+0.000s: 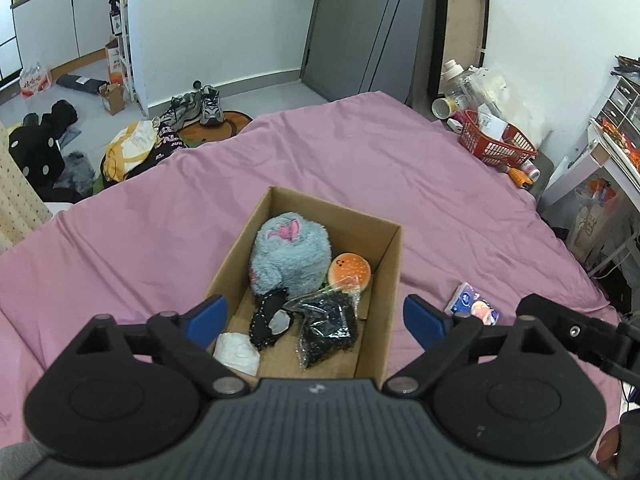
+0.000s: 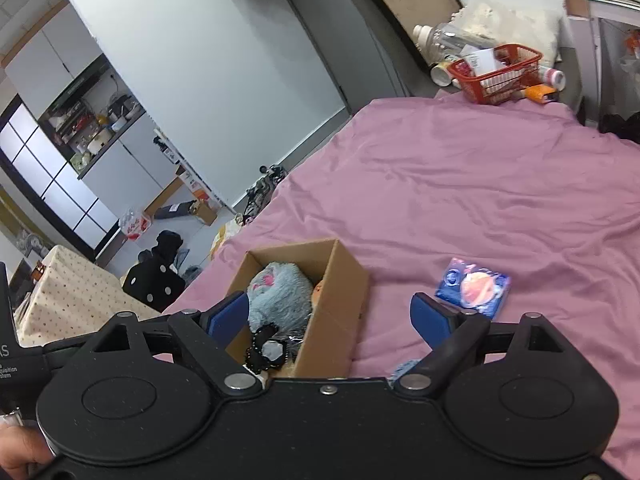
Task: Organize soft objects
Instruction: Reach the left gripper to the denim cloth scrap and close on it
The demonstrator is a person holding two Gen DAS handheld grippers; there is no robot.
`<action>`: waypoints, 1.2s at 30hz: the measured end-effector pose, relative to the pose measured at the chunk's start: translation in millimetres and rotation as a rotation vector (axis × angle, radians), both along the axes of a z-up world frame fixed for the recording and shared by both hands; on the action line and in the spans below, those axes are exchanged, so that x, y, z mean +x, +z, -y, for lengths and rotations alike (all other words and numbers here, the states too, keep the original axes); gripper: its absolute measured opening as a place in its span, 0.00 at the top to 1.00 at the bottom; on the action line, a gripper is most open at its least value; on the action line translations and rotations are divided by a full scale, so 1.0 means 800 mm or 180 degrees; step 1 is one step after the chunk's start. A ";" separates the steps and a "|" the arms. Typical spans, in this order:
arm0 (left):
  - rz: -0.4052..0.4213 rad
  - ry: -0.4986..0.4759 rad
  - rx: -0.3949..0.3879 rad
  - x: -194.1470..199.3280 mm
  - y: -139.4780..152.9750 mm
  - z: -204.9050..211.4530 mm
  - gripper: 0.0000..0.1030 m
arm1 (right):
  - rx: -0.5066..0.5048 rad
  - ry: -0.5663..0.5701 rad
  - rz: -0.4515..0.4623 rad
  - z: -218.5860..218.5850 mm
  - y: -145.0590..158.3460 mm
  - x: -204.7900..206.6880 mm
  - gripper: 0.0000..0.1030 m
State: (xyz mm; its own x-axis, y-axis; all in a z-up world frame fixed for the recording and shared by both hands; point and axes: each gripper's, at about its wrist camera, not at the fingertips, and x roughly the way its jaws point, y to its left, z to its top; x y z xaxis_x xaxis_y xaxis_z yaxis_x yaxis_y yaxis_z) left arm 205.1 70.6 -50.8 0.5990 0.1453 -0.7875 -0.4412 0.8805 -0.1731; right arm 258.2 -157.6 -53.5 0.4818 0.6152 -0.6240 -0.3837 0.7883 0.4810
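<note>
An open cardboard box (image 1: 394,264) sits on the pink bedsheet (image 1: 320,152). Inside lie a grey fluffy plush (image 1: 292,256), an orange burger-shaped squishy (image 1: 349,271), a black item in clear plastic (image 1: 326,330), a black studded item (image 1: 270,322) and a white cloth (image 1: 237,352). My left gripper (image 1: 316,316) is open and empty above the box's near end. A blue tissue pack (image 1: 476,305) lies on the sheet right of the box; it also shows in the right wrist view (image 2: 474,286). My right gripper (image 2: 330,318) is open and empty, over the box (image 2: 340,300) and the sheet beside it. A bit of blue fabric (image 2: 404,368) peeks out under it.
A red basket (image 1: 494,140) with bottles and clutter stands at the bed's far right corner. Shoes (image 1: 210,106), bags and clothes lie on the floor beyond the far left edge. A white drawer unit (image 1: 608,128) stands at the right.
</note>
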 end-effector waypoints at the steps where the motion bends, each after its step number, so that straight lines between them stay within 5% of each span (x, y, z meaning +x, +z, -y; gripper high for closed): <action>1: 0.0017 -0.0002 0.0005 -0.001 0.002 0.003 0.02 | 0.0022 -0.0007 0.0012 0.005 0.002 0.000 0.13; 3: 0.0064 -0.0023 0.0027 -0.002 0.005 0.011 0.00 | 0.0067 -0.0027 0.0035 0.015 0.005 -0.001 0.04; 17: 0.0320 -0.0079 0.0084 -0.003 0.023 0.065 0.00 | 0.0307 -0.0144 0.0158 0.078 0.013 -0.001 0.03; 26: 0.0117 -0.0044 0.0097 0.002 0.007 0.108 0.00 | 0.0501 -0.0164 0.0157 0.125 0.010 0.009 0.03; 36: 0.0058 0.0067 0.0052 0.003 -0.019 0.149 0.02 | 0.0329 -0.0102 0.0292 0.152 0.007 0.012 0.03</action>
State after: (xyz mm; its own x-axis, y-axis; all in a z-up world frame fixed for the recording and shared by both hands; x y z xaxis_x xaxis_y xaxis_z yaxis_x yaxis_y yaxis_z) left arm 207.4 -48.9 -65.8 0.6099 0.1708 -0.7739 -0.4566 0.8739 -0.1669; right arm 267.8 -279.1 -48.2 0.5544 0.6572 -0.5106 -0.4052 0.7490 0.5242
